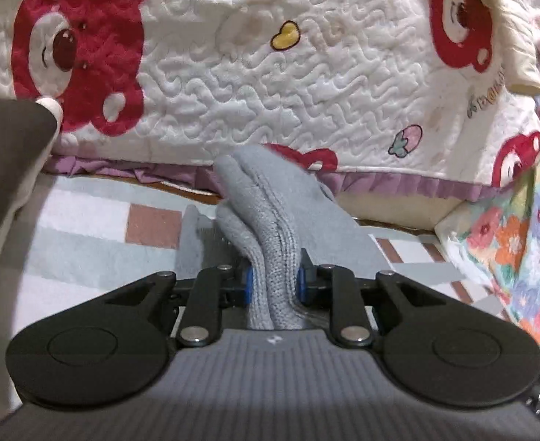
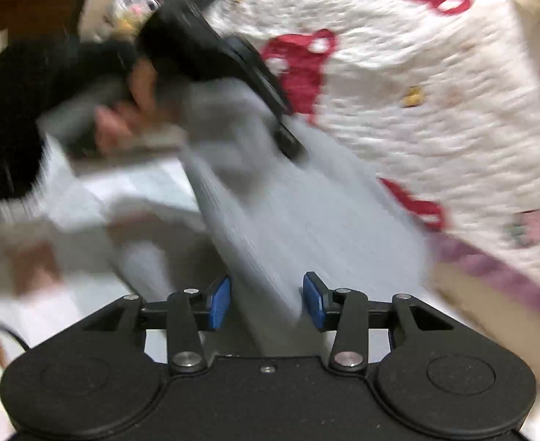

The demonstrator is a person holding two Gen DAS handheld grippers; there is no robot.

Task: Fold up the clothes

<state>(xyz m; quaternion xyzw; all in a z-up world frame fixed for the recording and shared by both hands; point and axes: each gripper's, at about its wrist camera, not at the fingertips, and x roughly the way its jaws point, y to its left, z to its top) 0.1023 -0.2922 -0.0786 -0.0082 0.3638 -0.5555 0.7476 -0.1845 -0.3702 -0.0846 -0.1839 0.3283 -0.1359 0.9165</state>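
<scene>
A grey knitted garment (image 1: 270, 217) is bunched up between the blue pads of my left gripper (image 1: 274, 284), which is shut on it and holds it above the floor mat. In the blurred right wrist view the same grey garment (image 2: 306, 220) hangs stretched from the left gripper (image 2: 288, 147) down toward my right gripper (image 2: 266, 301). The right gripper's blue pads stand apart, with the cloth's lower edge between them; they do not pinch it.
A white quilted bedspread (image 1: 270, 73) with red bears and a purple frill hangs straight ahead. A checked mat (image 1: 86, 242) covers the floor. A flowered cloth (image 1: 534, 220) lies at the right. The person's hand and dark sleeve (image 2: 31, 110) are at the upper left.
</scene>
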